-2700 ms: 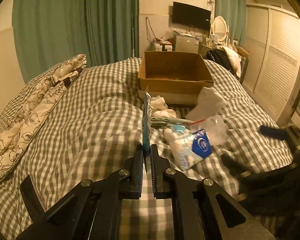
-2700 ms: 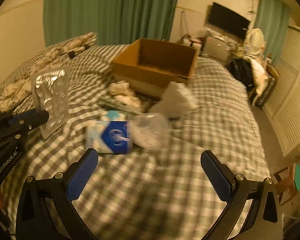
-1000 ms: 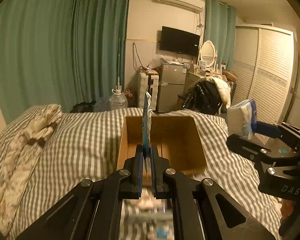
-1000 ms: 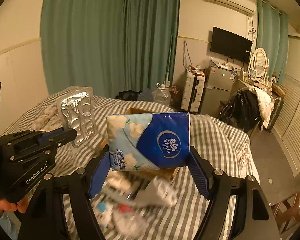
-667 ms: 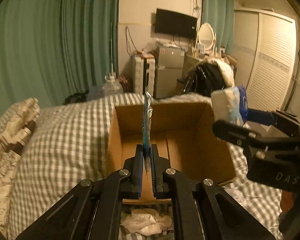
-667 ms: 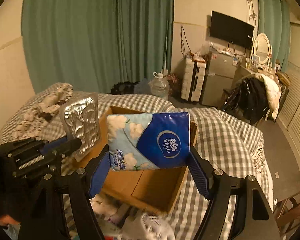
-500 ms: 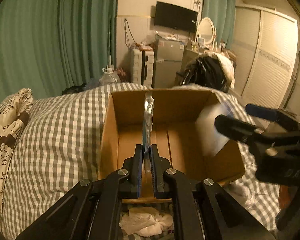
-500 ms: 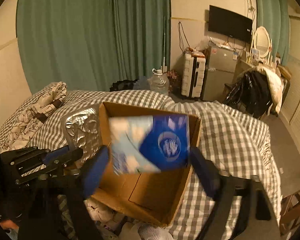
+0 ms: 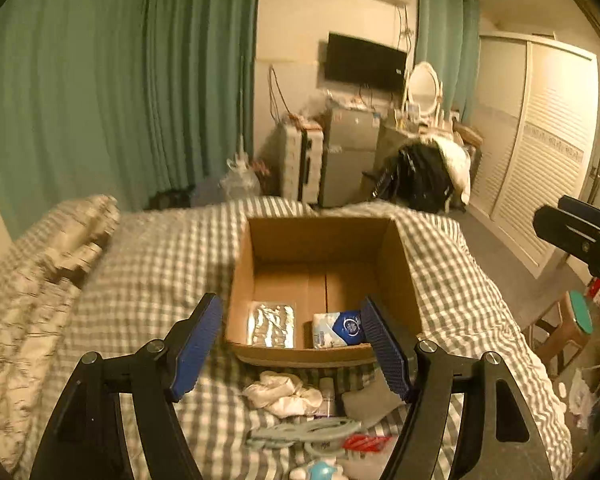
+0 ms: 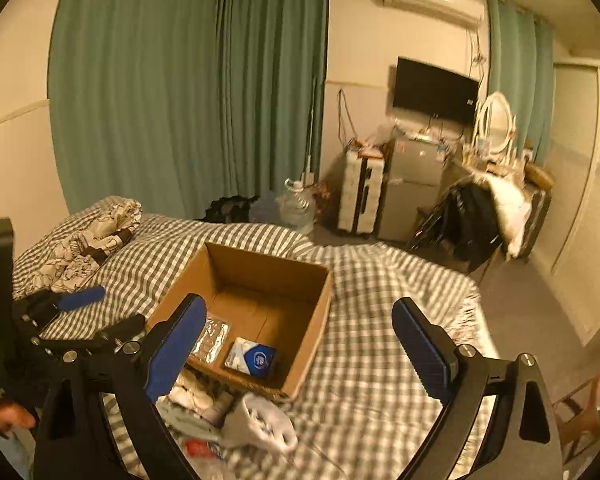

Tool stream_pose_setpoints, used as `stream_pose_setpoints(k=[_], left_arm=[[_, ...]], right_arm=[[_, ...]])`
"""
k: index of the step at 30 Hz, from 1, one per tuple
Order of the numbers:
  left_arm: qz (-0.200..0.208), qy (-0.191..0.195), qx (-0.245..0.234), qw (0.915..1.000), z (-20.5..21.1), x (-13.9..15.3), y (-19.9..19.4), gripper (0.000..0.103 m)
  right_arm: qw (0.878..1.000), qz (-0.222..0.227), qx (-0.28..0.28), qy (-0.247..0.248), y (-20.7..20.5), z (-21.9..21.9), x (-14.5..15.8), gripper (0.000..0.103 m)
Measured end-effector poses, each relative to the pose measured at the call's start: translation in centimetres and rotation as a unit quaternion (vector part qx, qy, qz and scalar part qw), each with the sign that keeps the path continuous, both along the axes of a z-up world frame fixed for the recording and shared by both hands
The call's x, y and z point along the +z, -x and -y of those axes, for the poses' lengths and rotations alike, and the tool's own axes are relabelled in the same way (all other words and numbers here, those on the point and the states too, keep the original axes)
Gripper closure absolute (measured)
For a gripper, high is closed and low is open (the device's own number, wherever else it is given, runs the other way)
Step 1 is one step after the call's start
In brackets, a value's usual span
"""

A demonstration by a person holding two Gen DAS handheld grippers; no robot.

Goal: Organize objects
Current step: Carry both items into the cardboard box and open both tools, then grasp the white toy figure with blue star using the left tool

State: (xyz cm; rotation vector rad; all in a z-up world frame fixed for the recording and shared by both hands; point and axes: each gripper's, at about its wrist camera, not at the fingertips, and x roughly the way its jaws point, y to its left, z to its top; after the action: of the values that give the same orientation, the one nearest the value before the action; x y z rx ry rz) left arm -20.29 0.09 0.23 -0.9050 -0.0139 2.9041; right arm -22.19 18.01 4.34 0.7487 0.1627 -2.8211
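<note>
An open cardboard box (image 9: 396, 264) sits on the checked bed; it also shows in the right wrist view (image 10: 320, 312). Inside lie a silver foil blister pack (image 9: 271, 324) (image 10: 211, 335) on the left and a blue tissue pack (image 9: 338, 328) (image 10: 254, 358) on the right. My left gripper (image 9: 292, 346) is open and empty above the box's near edge. My right gripper (image 10: 300, 350) is open and empty above the box's right side. Loose items remain in front of the box: a crumpled white cloth (image 9: 284, 394), a grey sock (image 10: 260, 420) and small packets (image 9: 316, 432).
A flowered pillow (image 10: 84, 248) lies at the bed's left. Green curtains (image 10: 180, 92) hang behind. A small fridge (image 10: 412, 196), a chair with dark clothes (image 10: 472, 216) and a white wardrobe (image 9: 540, 152) stand beyond the bed. A stool (image 9: 568, 320) stands at the right.
Both grippers opened over the box. The blister pack dropped from my left gripper and the tissue pack from my right; both now lie inside the box. Both grippers rose slightly.
</note>
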Motion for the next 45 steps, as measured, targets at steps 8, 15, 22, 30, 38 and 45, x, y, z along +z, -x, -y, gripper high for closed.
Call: stream_pose_setpoints(k=[8, 15, 22, 30, 38, 45], left_arm=[[-0.014, 0.026, 0.036, 0.9989, 0.4, 0.6, -6.3, 0.011], [0.037, 0.016, 0.065, 0.9971, 0.2, -5.5, -8.6, 0.011], [0.103, 0.014, 0.066, 0.9924, -0.9, -12.2, -8.1, 0.012], [0.160, 0.035, 0.053, 0.9850, -2.4, -16.4, -6.1, 0.019], [0.211, 0.070, 0.029, 0.9745, -4.1, -19.5, -3.8, 0.021], [0.198, 0.029, 0.002, 0.9798, -3.4, -18.4, -4.9, 0.058]], right_arm=[[1.000, 0.000, 0.028, 0.009, -7.0, -0.4, 1.7, 0.006], [1.000, 0.027, 0.011, 0.004, -9.7, -0.4, -4.3, 0.003], [0.995, 0.100, 0.007, -0.003, -8.3, 0.1, -12.7, 0.003], [0.992, 0.126, 0.011, 0.002, -7.1, -0.5, -15.7, 0.003], [0.989, 0.149, 0.013, 0.014, -6.3, -0.7, -17.0, 0.003], [0.989, 0.147, 0.013, 0.007, -6.5, -0.4, -17.0, 0.003]])
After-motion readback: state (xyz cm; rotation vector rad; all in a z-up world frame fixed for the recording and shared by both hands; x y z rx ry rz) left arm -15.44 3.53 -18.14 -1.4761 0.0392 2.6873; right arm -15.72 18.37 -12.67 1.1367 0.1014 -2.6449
